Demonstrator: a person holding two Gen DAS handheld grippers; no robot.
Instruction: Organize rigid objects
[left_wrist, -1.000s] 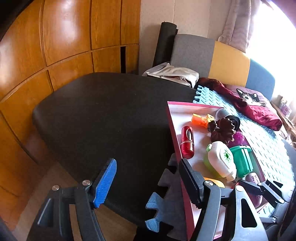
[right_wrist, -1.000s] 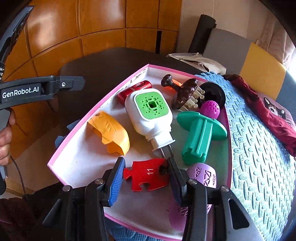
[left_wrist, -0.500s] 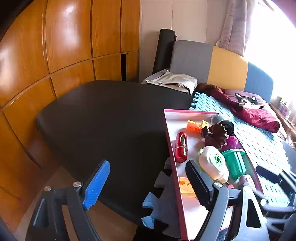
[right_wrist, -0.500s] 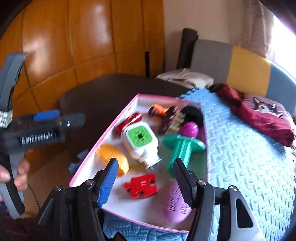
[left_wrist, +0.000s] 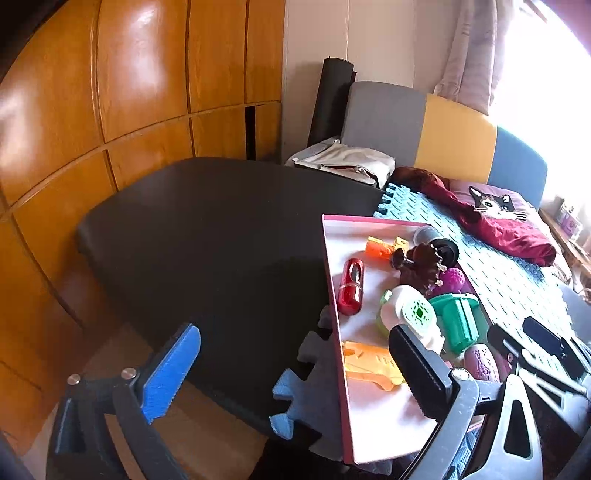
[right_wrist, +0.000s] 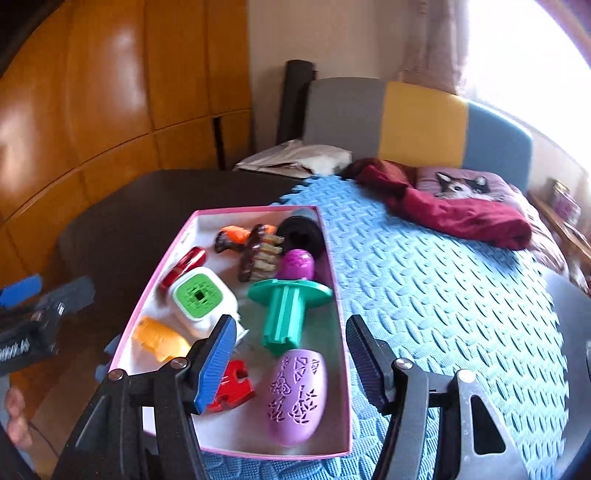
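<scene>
Layout. The box (right_wrist: 341, 369) lies on the foam mat (right_wrist: 443, 314), at the mat's left edge, beside the dark worktop (left_wrist: 203, 240). In the box, near end: puzzle piece (right_wrist: 232, 387) left, perforated egg (right_wrist: 299, 398) right. Middle: wedge (right_wrist: 159, 338) by the left wall, square-faced block (right_wrist: 201, 301) beside it, flanged peg (right_wrist: 286, 314) to the right. Far end: capsule (right_wrist: 184, 266), comb (right_wrist: 256, 251), ball (right_wrist: 295, 264), roller (right_wrist: 301, 230). Behind the mat: cushion (right_wrist: 465, 188), cloth (right_wrist: 454, 214), headboard (right_wrist: 417, 118).

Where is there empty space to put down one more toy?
The black tabletop left of the pink box is bare. So is the blue foam mat, between the box and the red cloth. Inside the box it's crowded.
</scene>
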